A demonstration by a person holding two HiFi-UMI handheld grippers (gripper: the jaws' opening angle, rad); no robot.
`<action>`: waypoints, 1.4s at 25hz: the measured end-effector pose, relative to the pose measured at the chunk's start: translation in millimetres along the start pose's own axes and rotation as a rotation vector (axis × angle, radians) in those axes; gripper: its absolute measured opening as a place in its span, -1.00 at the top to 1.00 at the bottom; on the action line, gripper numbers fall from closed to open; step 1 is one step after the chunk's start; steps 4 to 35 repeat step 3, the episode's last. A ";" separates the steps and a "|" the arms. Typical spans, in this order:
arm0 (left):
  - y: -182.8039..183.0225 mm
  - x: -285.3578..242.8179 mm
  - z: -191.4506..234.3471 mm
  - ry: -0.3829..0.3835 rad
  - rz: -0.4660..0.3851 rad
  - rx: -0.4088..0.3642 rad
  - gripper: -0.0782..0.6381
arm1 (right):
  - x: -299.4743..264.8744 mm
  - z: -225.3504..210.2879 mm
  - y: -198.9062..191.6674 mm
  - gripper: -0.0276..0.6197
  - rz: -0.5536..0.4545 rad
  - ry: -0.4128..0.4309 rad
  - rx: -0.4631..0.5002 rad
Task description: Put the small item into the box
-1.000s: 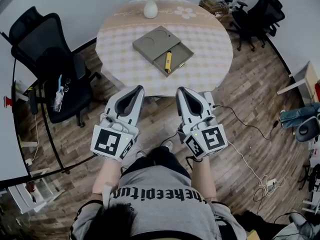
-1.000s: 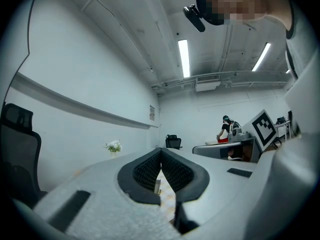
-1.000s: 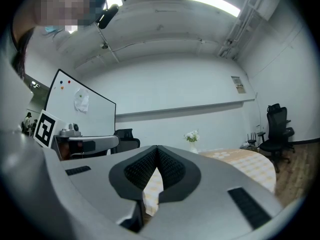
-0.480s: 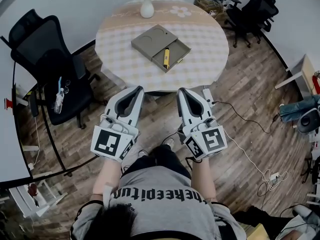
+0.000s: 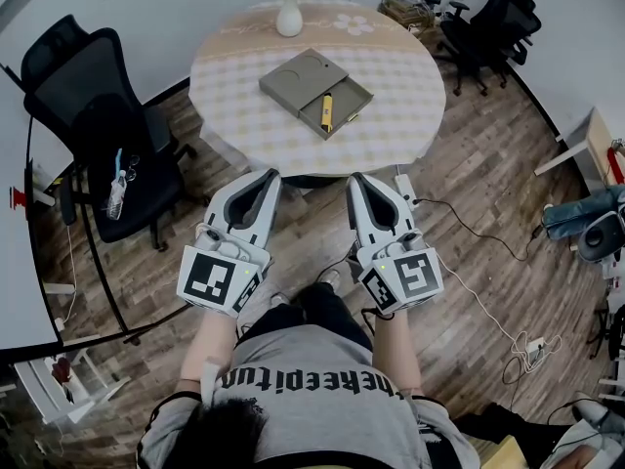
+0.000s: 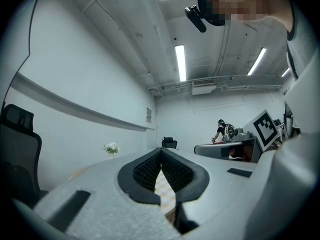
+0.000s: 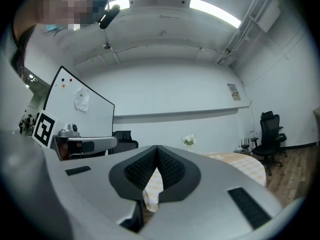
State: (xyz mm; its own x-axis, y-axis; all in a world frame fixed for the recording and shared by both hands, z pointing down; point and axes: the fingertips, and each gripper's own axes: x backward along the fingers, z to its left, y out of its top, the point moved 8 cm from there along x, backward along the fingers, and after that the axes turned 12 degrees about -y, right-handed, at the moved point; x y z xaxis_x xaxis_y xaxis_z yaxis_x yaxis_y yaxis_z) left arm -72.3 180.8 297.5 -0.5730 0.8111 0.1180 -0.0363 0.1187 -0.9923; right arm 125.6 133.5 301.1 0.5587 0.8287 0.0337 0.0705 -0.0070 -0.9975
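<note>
Two tongs: left gripper (image 5: 266, 178) and right gripper (image 5: 357, 180), both closed tip to tip, empty. At 12 o'clock, one table (image 5: 400, 106) bearing one box (image 5: 298, 78), one yellow small item (image 5: 329, 112) lying in its open tray at 4 o'clock, one vase (image 5: 289, 18).

Vase (image 5: 290, 20) on round table (image 5: 395, 91)

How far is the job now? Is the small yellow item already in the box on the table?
Done: the yellow item seems to lie already inside the open compartment of the box on the round table. In hand: nothing; left gripper and right gripper are shut, empty, short of the table. Left: perhaps only closing the box.
</note>
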 end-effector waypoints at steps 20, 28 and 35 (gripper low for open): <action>1.5 6.4 1.3 -0.001 -0.003 0.003 0.74 | 1.2 6.6 0.4 0.90 0.002 -0.005 0.002; 1.5 6.4 1.3 -0.001 -0.003 0.003 0.74 | 1.2 6.6 0.4 0.90 0.002 -0.005 0.002; 1.5 6.4 1.3 -0.001 -0.003 0.003 0.74 | 1.2 6.6 0.4 0.90 0.002 -0.005 0.002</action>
